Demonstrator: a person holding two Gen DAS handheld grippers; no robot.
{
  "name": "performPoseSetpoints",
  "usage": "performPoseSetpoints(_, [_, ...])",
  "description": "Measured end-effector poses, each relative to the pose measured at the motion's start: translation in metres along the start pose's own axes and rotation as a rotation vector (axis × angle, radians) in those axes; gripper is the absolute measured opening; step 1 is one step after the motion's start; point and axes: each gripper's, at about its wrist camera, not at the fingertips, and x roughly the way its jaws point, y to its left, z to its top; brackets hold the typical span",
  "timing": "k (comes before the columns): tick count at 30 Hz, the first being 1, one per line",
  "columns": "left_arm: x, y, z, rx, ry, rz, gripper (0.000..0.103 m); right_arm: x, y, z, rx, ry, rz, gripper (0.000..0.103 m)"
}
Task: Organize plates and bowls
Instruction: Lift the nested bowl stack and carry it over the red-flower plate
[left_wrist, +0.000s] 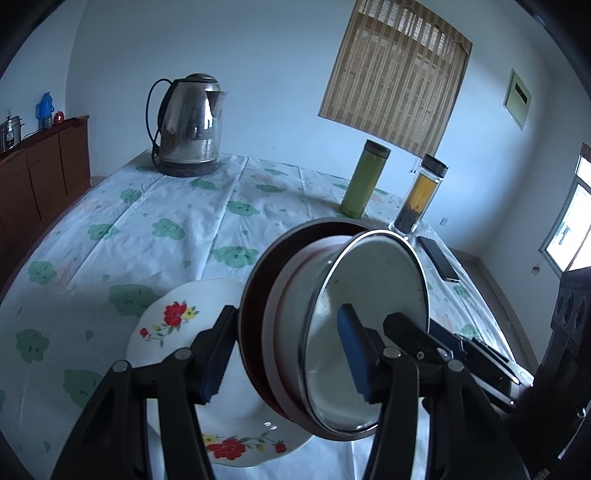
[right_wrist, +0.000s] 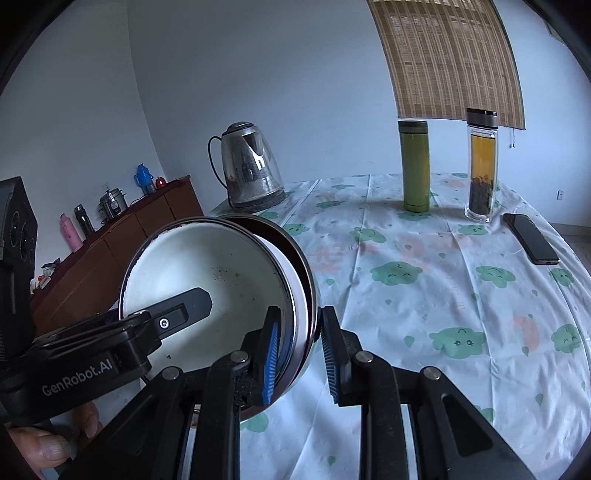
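Nested bowls (left_wrist: 343, 317), tilted on edge above floral plate (left_wrist: 173, 321): white enamel inner w/ dark specks, dark-red outer. Left gripper (left_wrist: 286, 354) & right gripper (right_wrist: 299, 349) both clamp the stack's walls. Plate lies on tablecloth (left_wrist: 147, 206).

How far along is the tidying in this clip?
Done: the bowls are nested into one stack. In hand: the left gripper and right gripper both clamp that stack's rim, tilted above the table. Left: setting it down, probably on the flowered plate.
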Motion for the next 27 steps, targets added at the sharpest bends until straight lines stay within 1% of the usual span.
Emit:
performPoseSetpoints(7, [-0.002, 0.008, -0.003, -0.004, 0.004, 0.025, 0.054, 0.004, 0.010, 0.003, -0.016, -0.001, 0.016, 0.024])
performPoseSetpoints(14, [-0.001, 0.026, -0.008, -0.030, 0.022, 0.048, 0.054, 0.008, 0.024, 0.003, -0.041, 0.005, 0.041, 0.024])
performPoseSetpoints(27, [-0.004, 0.045, -0.012, -0.056, 0.036, 0.057, 0.054, 0.020, 0.041, -0.001, -0.060, 0.037, 0.065, 0.024])
